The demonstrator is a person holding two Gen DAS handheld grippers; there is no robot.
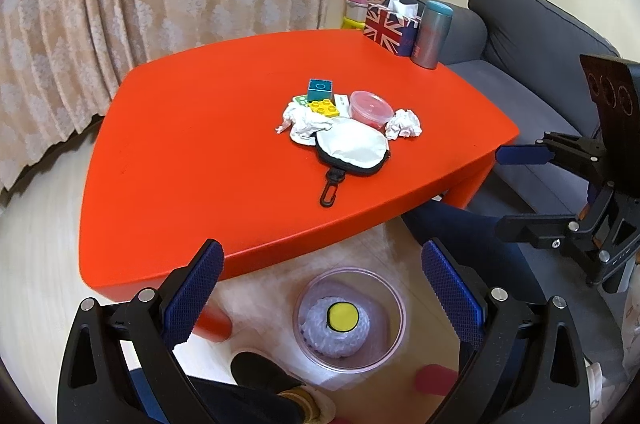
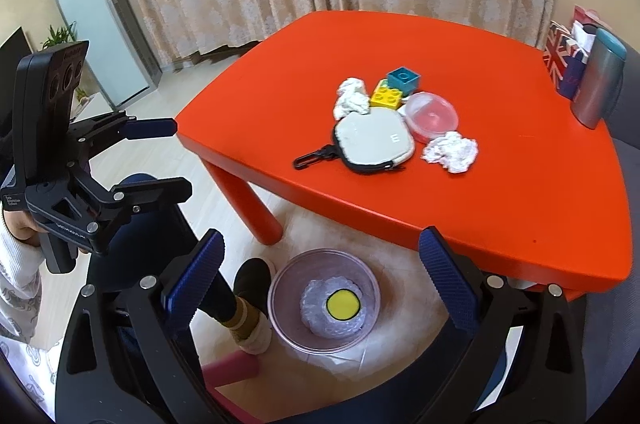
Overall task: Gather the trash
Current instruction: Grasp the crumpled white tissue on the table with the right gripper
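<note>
Two crumpled white tissues lie on the orange table (image 1: 180,144): one at the left of the pile (image 1: 304,122) (image 2: 352,98), one at the right (image 1: 404,123) (image 2: 451,149). A clear bin (image 1: 349,318) (image 2: 324,300) with a bagged yellow-spotted item stands on the floor below the table's near edge. My left gripper (image 1: 322,290) is open and empty above the bin. My right gripper (image 2: 320,278) is open and empty, also above the bin; it also shows in the left wrist view (image 1: 516,190).
On the table are a grey zip pouch (image 1: 354,150) (image 2: 374,140), a red lidded tub (image 1: 370,106), a yellow brick (image 1: 323,107), a teal cube (image 1: 320,89), a flag tissue box (image 1: 390,28) and a tumbler (image 1: 434,34). A grey sofa (image 1: 532,36) stands right. The person's foot (image 2: 250,300) is beside the bin.
</note>
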